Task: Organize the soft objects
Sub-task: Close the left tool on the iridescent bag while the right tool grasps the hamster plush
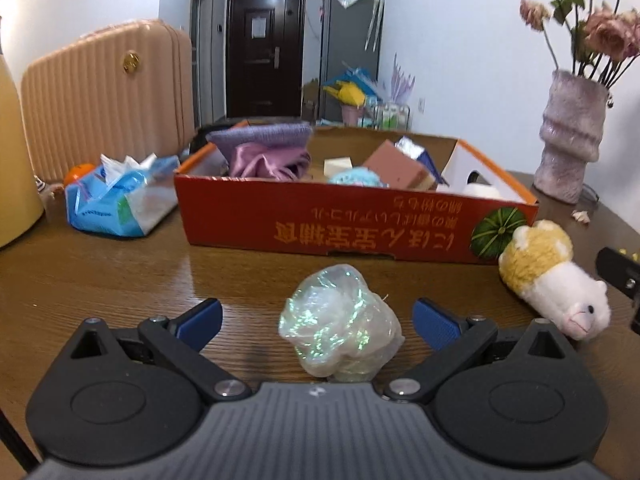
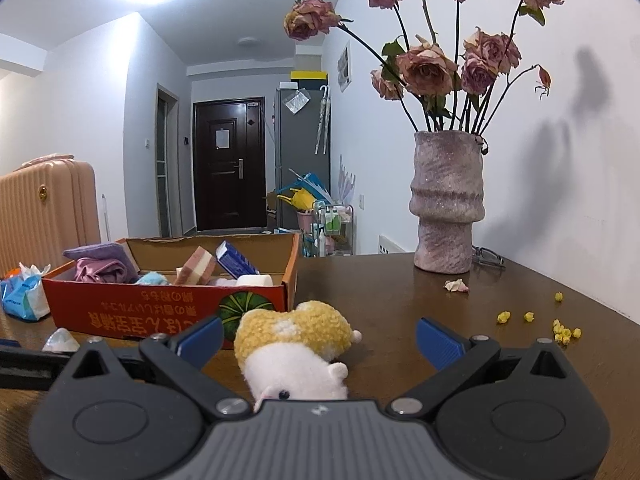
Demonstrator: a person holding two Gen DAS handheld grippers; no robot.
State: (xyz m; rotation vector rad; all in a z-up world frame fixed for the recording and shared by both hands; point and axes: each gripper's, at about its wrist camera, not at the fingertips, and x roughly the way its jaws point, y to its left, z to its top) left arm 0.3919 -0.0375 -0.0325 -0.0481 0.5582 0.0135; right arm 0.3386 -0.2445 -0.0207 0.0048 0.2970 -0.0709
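Observation:
My left gripper (image 1: 318, 318) is open, its blue pads on either side of a crumpled iridescent plastic-wrapped lump (image 1: 340, 326) lying on the brown table. My right gripper (image 2: 320, 338) is open around a yellow-and-white plush animal (image 2: 296, 344) lying on the table; the plush also shows in the left wrist view (image 1: 552, 276). An orange cardboard box (image 1: 352, 216) stands behind both; it also shows in the right wrist view (image 2: 160, 304). It holds purple cloth (image 1: 264, 148), a light blue soft item (image 1: 354, 178), sponges and a small blue box.
A blue tissue pack (image 1: 120, 196) lies left of the box. A pink suitcase (image 1: 104, 100) stands behind it. A pink vase of dried roses (image 2: 446, 204) stands at the back right, with glasses, a petal and yellow crumbs (image 2: 560, 330) nearby on the table.

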